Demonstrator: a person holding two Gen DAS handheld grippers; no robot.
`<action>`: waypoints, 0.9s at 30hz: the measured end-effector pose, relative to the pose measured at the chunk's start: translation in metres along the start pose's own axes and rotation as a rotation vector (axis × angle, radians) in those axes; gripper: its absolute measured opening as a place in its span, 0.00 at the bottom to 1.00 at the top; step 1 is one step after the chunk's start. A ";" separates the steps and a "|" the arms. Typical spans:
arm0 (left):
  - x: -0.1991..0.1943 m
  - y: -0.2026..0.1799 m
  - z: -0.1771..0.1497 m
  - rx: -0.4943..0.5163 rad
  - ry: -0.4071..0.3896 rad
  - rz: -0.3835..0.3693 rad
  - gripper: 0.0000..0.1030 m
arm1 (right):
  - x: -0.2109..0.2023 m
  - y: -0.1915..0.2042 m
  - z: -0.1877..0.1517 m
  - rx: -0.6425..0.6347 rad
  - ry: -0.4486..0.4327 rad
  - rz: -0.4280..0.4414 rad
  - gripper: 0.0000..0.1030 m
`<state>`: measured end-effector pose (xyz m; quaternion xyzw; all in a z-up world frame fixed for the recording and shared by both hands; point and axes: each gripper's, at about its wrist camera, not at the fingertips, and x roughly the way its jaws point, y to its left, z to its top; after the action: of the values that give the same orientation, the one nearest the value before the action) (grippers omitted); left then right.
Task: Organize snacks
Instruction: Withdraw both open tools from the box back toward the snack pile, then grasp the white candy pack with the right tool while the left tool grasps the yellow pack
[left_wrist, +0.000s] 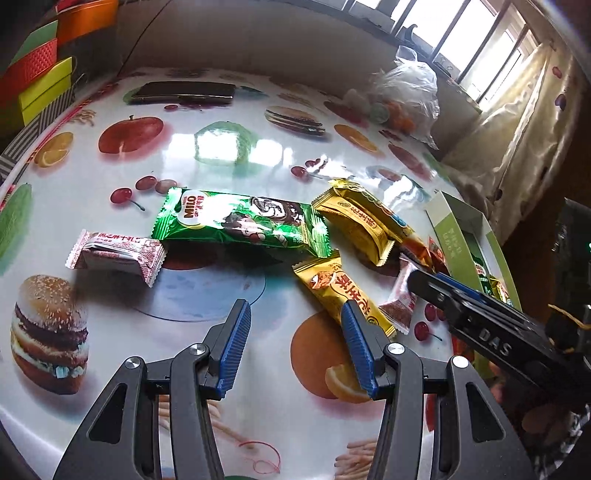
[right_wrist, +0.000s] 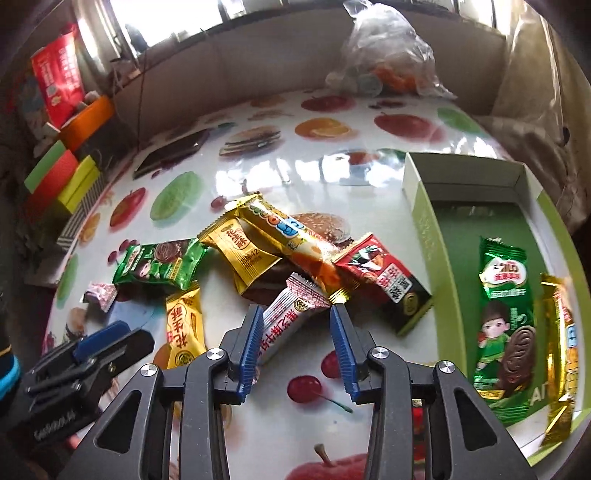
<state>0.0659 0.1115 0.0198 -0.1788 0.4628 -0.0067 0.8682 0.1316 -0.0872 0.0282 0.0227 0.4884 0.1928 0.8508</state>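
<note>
The white-and-red wafer bar (right_wrist: 291, 317) lies just ahead of my right gripper (right_wrist: 297, 332), its near end between the spread, empty jaws. I judge it light, crinkly and slippery; I'd pinch mid-body. My left gripper (left_wrist: 295, 325) hovers spread, empty.

"MILO" on the long green foil snack wrapper (left_wrist: 242, 224), "DAS" on the black right hand-held gripper (left_wrist: 428, 291), "42" on the gold square snack packet (right_wrist: 245, 254)

Left gripper (left_wrist: 295, 325): jaws spread wide, blue ribbed pads (left_wrist: 236, 347) facing each other, nothing between them. Right gripper (right_wrist: 297, 332): jaws likewise parted, empty; in the left wrist view it shows to the right of the left gripper.
</note>
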 end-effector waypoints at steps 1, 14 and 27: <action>0.000 0.000 0.000 -0.001 -0.001 0.000 0.51 | 0.001 0.000 0.001 0.006 -0.004 -0.001 0.41; 0.000 -0.001 0.001 -0.005 0.002 -0.008 0.51 | 0.014 0.007 0.001 -0.020 0.021 -0.045 0.42; 0.004 -0.020 0.008 0.017 0.013 -0.027 0.51 | 0.008 0.007 -0.007 -0.043 0.017 -0.054 0.18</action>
<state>0.0774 0.0949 0.0266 -0.1776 0.4661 -0.0236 0.8664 0.1270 -0.0789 0.0196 -0.0104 0.4917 0.1804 0.8518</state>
